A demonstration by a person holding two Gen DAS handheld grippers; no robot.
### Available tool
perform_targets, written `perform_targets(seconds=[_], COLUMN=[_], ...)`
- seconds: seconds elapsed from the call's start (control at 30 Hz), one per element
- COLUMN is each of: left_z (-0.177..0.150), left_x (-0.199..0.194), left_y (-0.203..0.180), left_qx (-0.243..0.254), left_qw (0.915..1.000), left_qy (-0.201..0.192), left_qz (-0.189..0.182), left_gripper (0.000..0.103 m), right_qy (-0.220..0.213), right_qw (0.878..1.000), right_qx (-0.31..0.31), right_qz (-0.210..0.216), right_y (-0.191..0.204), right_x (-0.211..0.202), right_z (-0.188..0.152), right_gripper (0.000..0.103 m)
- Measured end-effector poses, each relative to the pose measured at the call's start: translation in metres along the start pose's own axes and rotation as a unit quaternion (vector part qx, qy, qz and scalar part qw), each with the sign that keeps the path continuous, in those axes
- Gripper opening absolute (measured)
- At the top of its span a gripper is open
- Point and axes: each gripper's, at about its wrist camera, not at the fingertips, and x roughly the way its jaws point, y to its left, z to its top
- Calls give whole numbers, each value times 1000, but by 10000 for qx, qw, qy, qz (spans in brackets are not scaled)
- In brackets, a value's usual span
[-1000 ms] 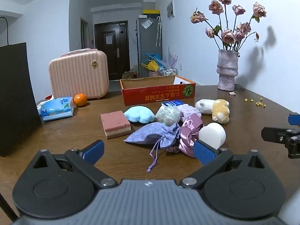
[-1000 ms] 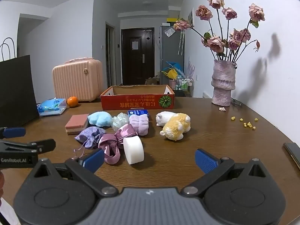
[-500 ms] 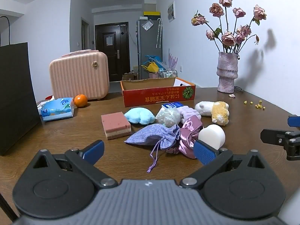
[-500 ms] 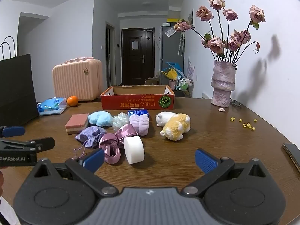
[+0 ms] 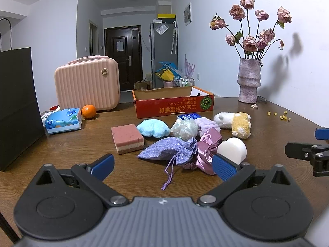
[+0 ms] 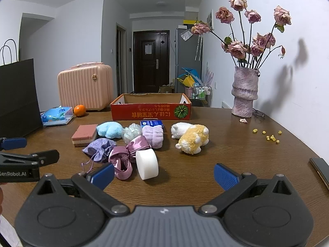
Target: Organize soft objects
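Observation:
Soft things lie in a cluster on the wooden table [image 5: 82, 148]: a pink sponge [image 5: 126, 138], a blue plush [image 5: 153, 128], a lilac drawstring pouch [image 5: 170, 150], a pink satin scrunchie [image 5: 207, 147], a white foam puff [image 5: 233, 149], a mesh ball [image 5: 184, 128], a lilac plush [image 6: 153, 136] and a white-and-yellow plush [image 6: 192, 138]. An open red cardboard box [image 5: 174, 103] stands behind them. My left gripper [image 5: 163, 165] is open and empty just in front of the pouch. My right gripper [image 6: 163, 174] is open and empty in front of the puff [image 6: 147, 163].
A pink suitcase [image 5: 87, 83], an orange [image 5: 88, 111], a tissue pack [image 5: 62, 120] and a black paper bag [image 5: 16, 107] stand at the left. A vase of dried roses [image 5: 248, 80] stands at the back right, with yellow crumbs [image 5: 281, 115] nearby. A phone [image 6: 320, 169] lies at the right edge.
Both grippers have drifted very slightly; the objects have not moved and both grippers stay open.

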Motion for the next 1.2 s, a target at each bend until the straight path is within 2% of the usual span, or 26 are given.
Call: perform_targets(seconds=[1.2], left_z=[2], left_x=[-5], left_y=[0], left_qx=[17], left_qw=[10000], left_qy=[-90], left_qz=[-15], left_gripper=[103], right_qy=[-32], right_qw=[10000], right_qx=[-45], right_qz=[-13], right_y=[1], right_x=[-4], right_z=[3], right_gripper=[103])
